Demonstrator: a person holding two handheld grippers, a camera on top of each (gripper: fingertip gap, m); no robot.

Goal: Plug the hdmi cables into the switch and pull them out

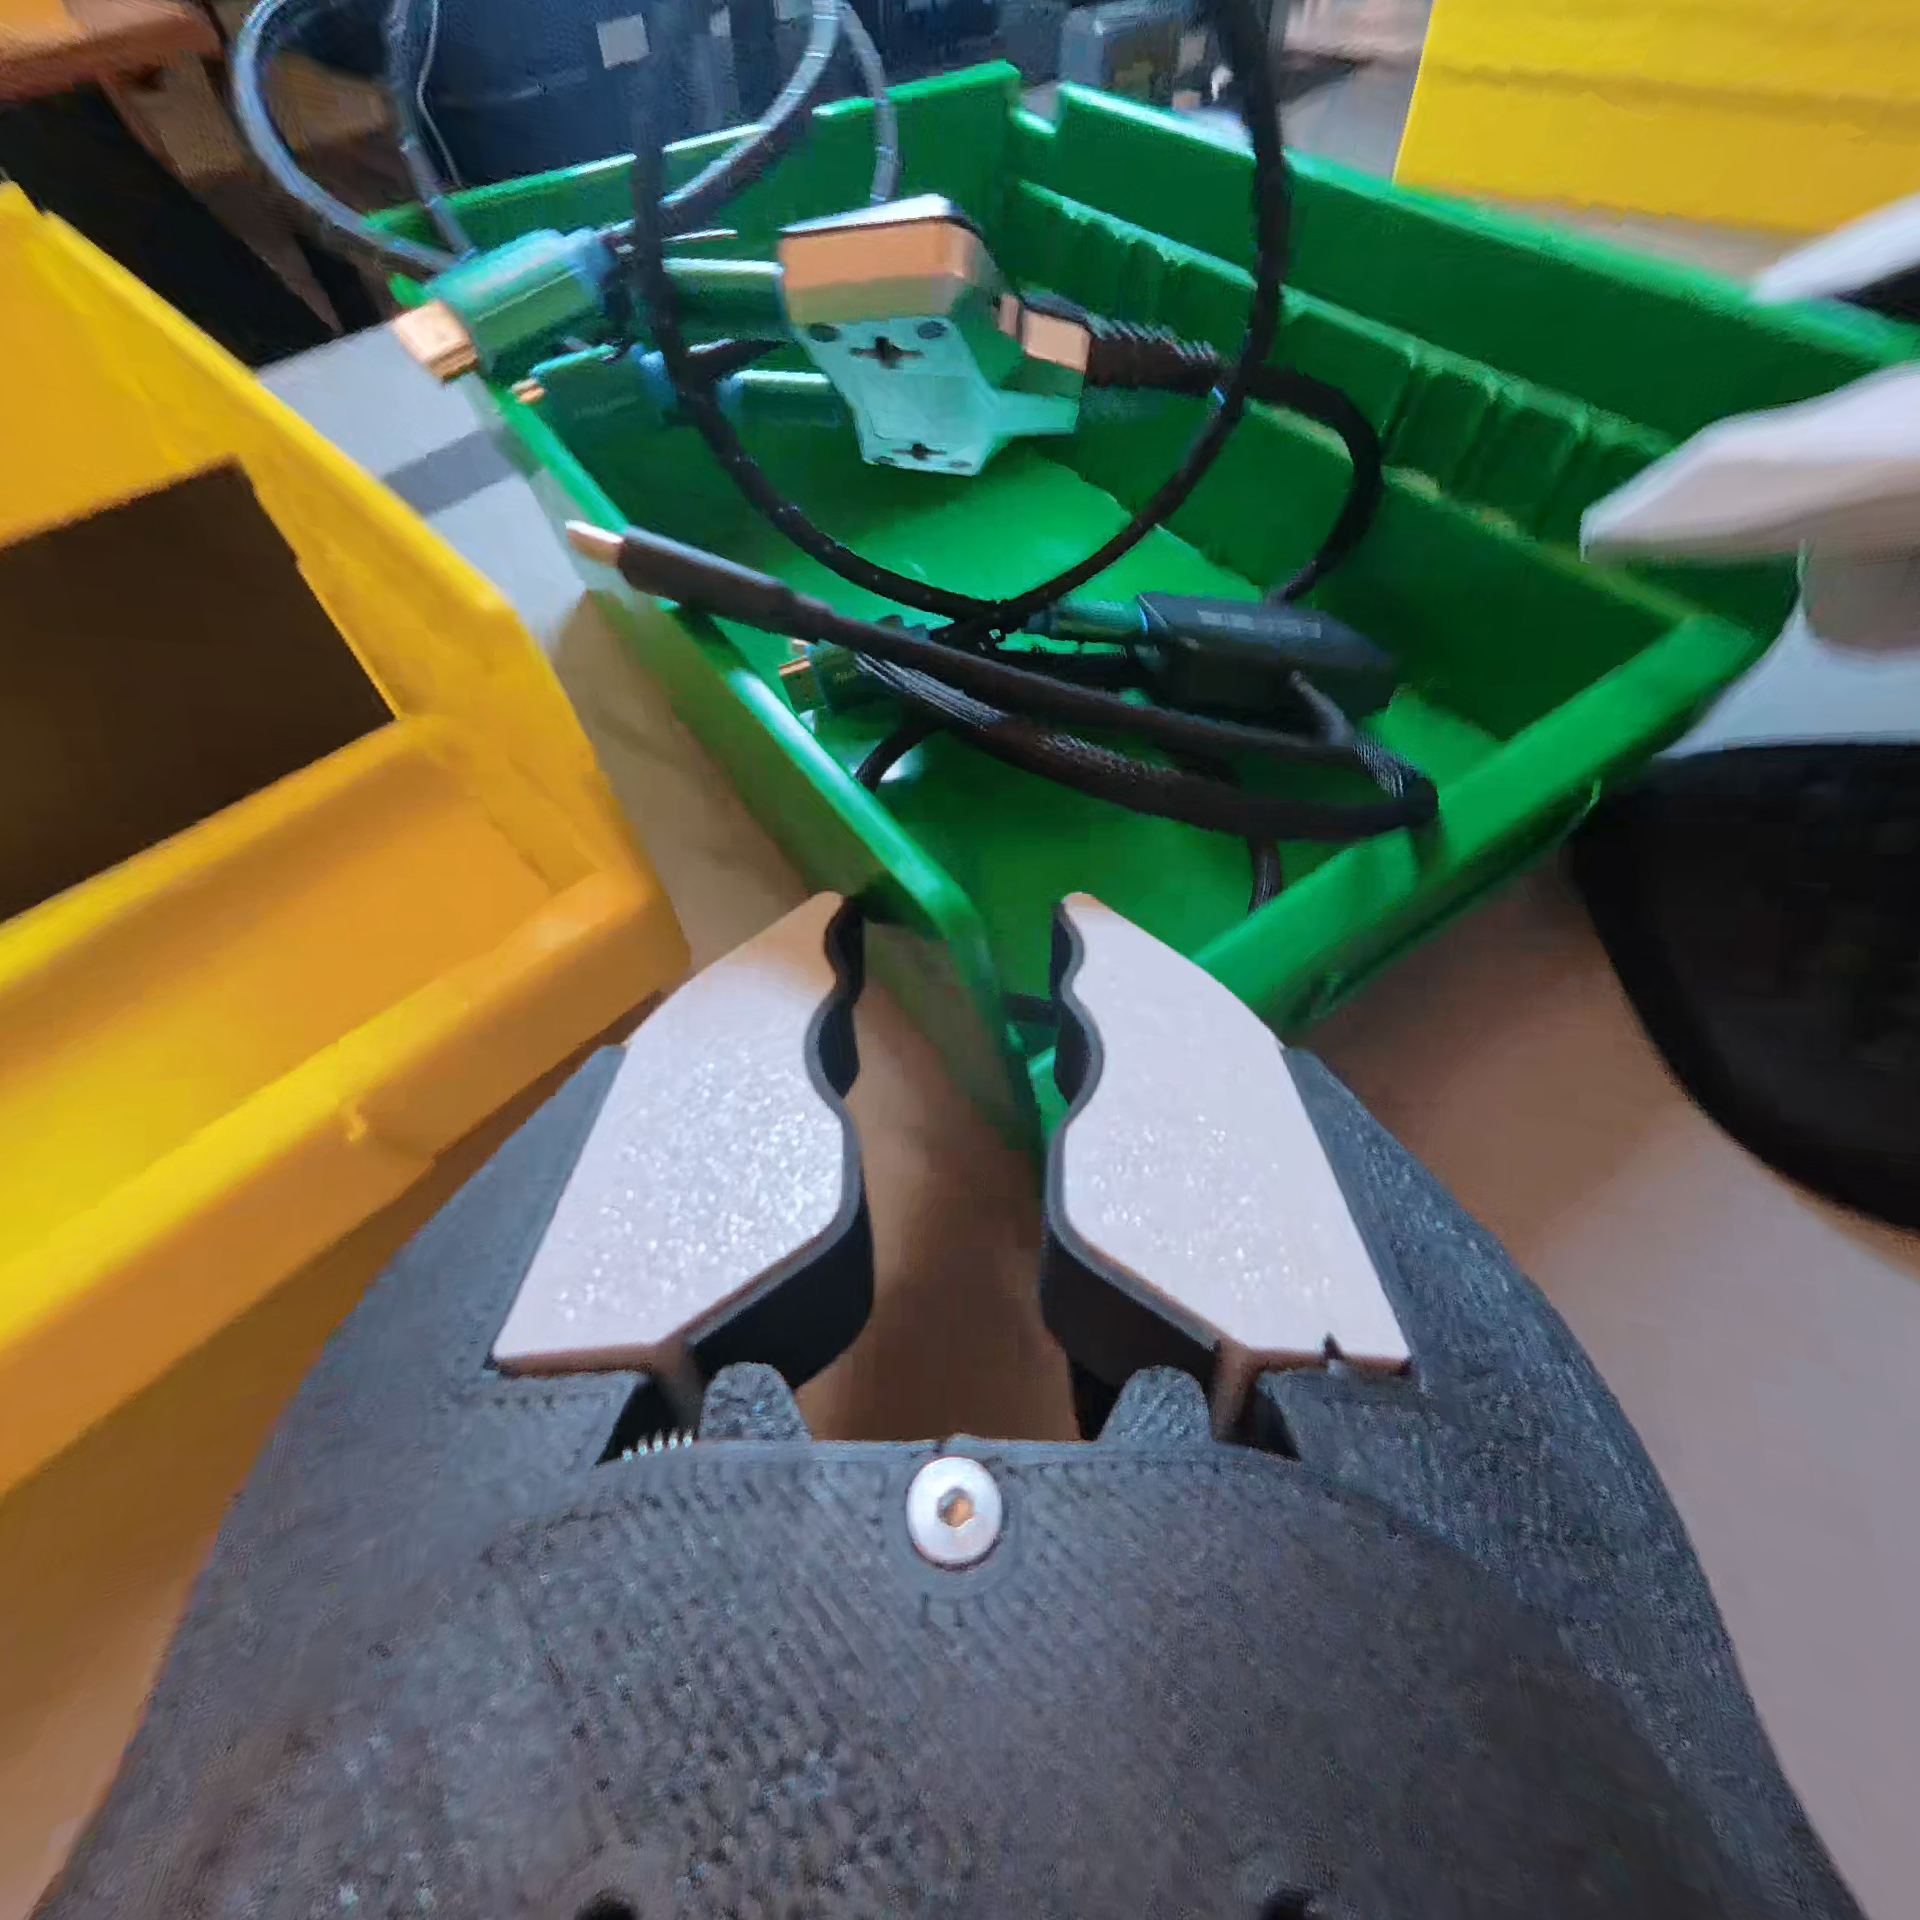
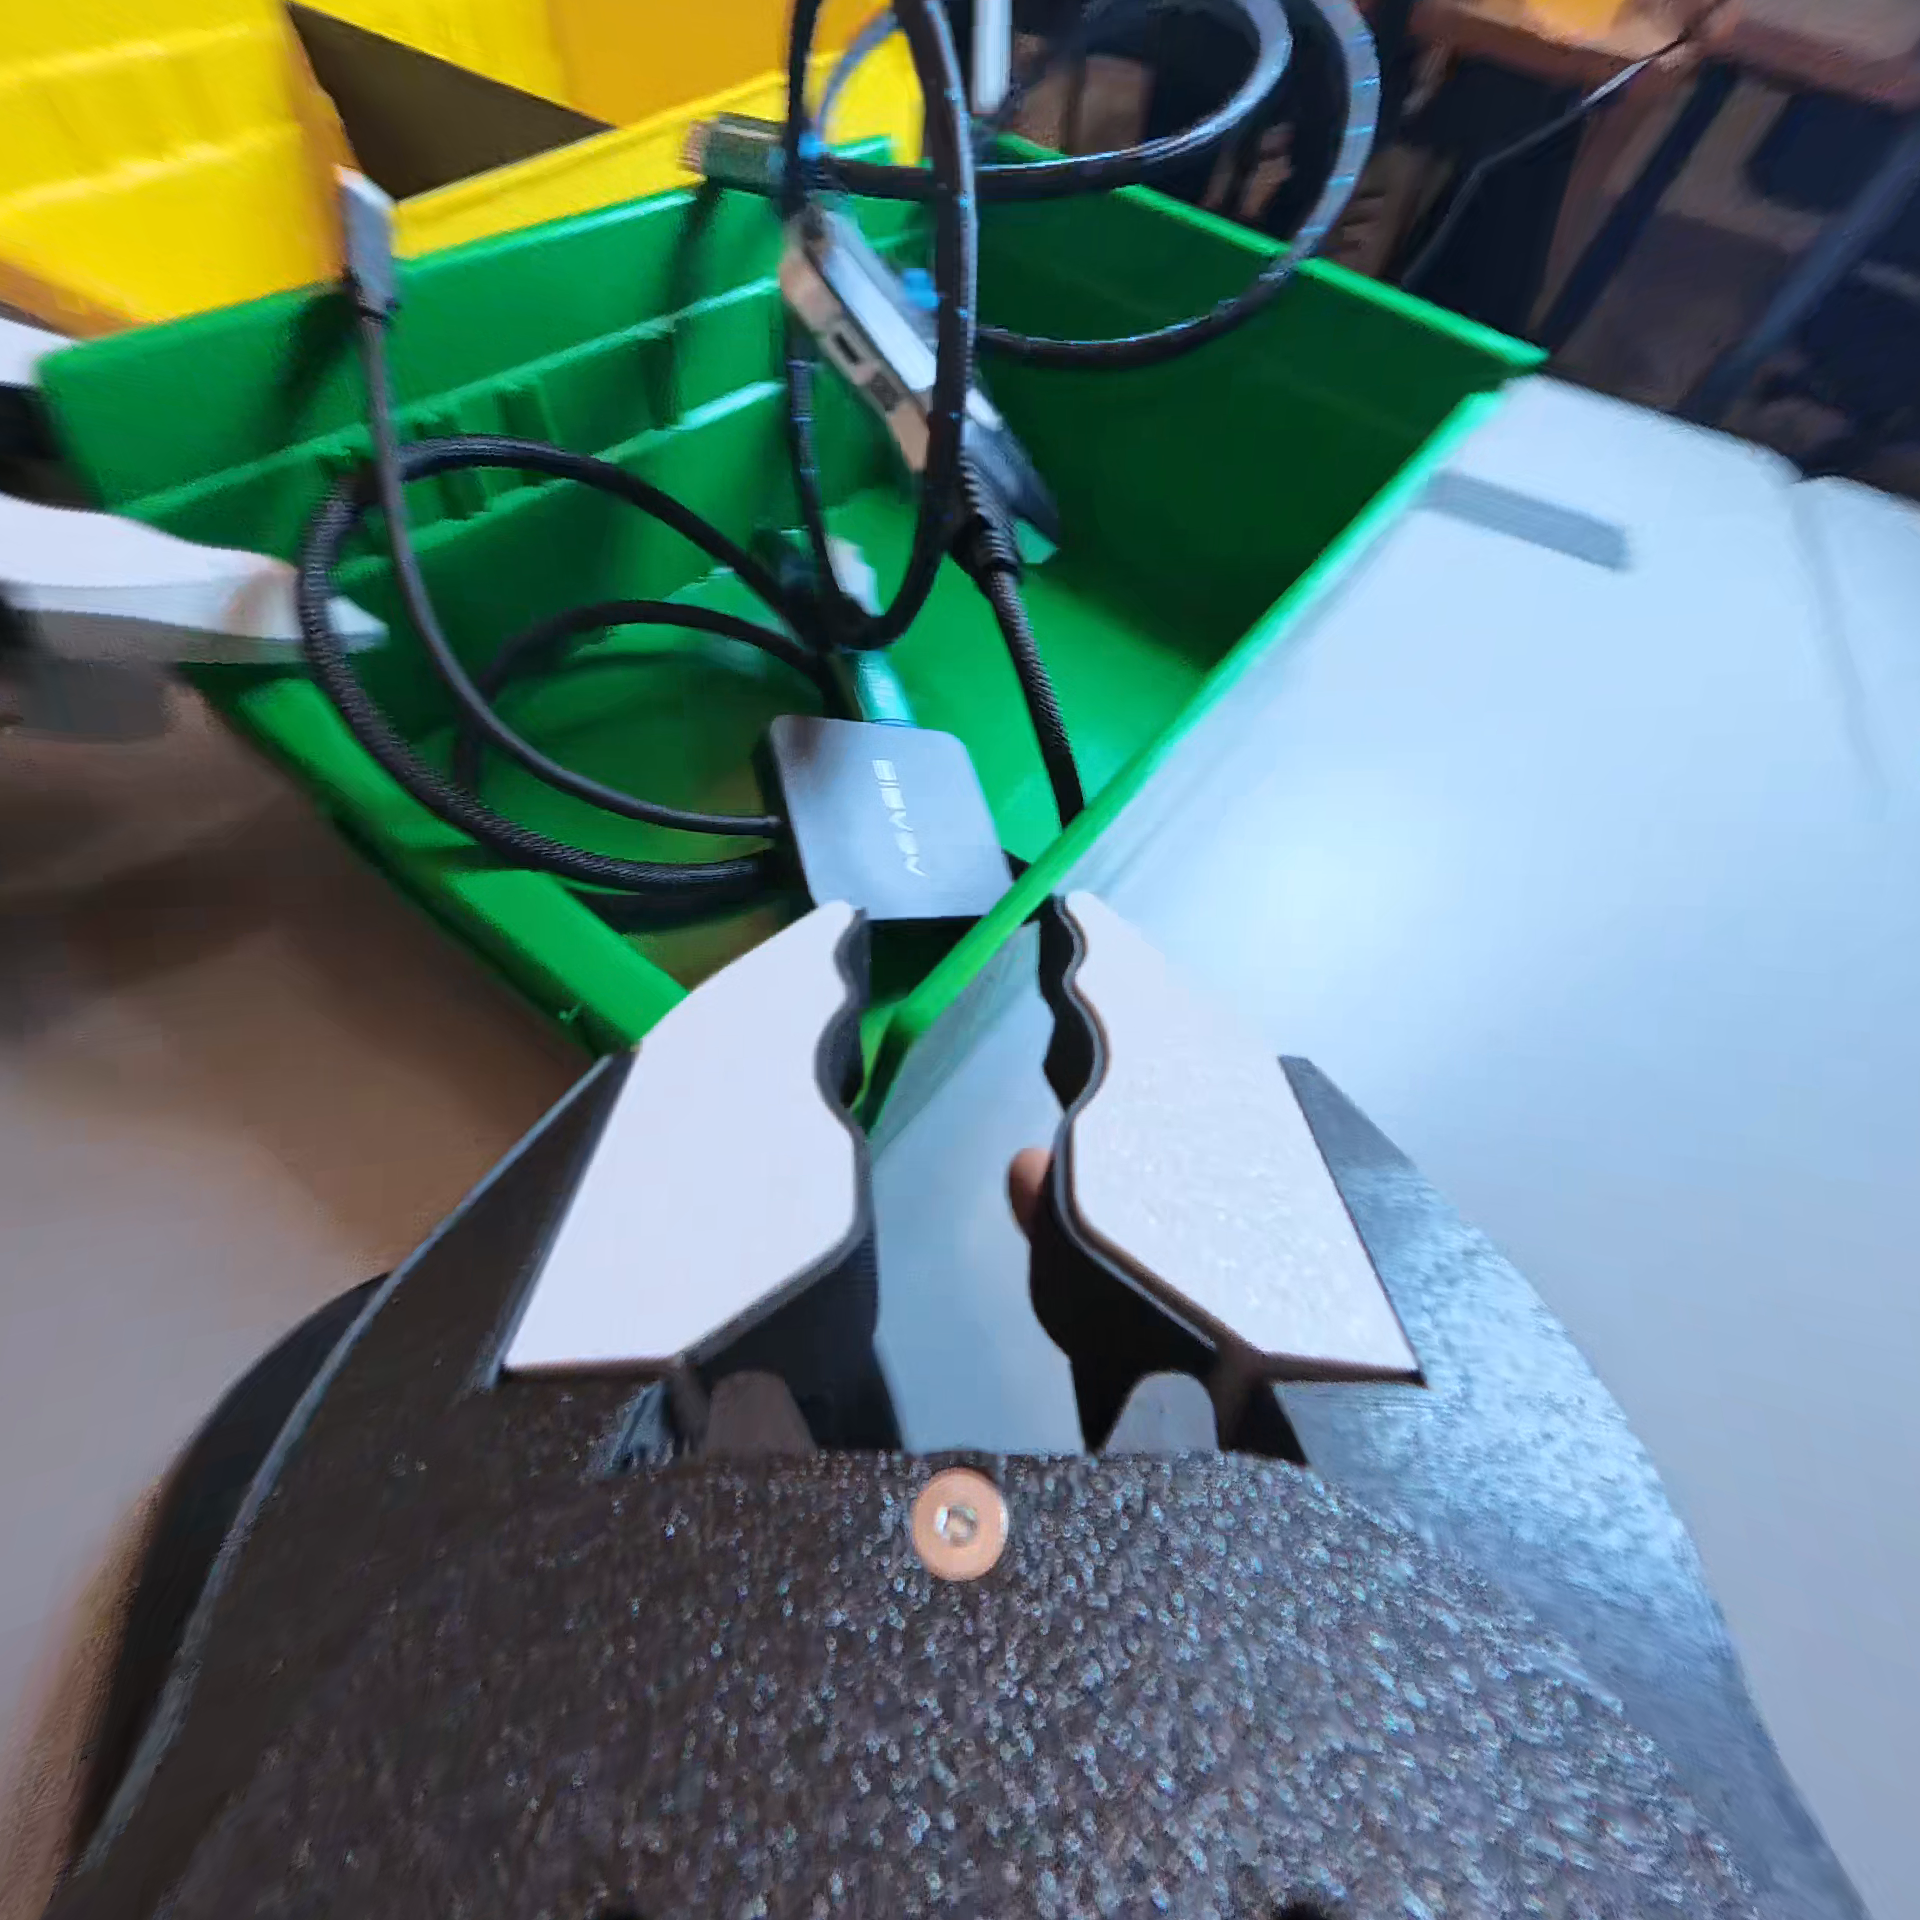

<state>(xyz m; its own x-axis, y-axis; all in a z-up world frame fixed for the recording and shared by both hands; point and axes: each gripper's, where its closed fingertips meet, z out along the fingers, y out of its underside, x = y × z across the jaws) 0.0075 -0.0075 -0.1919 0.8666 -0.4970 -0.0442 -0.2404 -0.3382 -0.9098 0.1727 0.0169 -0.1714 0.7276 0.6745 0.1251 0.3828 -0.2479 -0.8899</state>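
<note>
A green bin [image 1: 1558, 717] holds a tangle of black braided HDMI cables [image 1: 1143, 790]. A silver switch [image 1: 914, 343] with one plug in its side lies propped at the back. A dark flat switch [image 1: 1247, 644] lies nearer the front. One cable's plug [image 1: 613, 545] sticks out over the bin's left rim. My left gripper [image 1: 951, 914] is open and empty just outside the bin's near corner. In the right wrist view my right gripper [image 2: 956, 914] is open and empty at the bin's [image 2: 1247, 644] corner, its tips just short of the dark switch [image 2: 894, 821]. The silver switch [image 2: 873, 343] stands behind it.
A yellow bin [image 1: 260, 831] stands close on the left of the green one and another yellow one [image 1: 1662, 104] at the back right. The right gripper's pale fingers [image 1: 1766, 488] reach over the bin's right rim. Beside the bin lies a grey table surface [image 2: 1507, 935].
</note>
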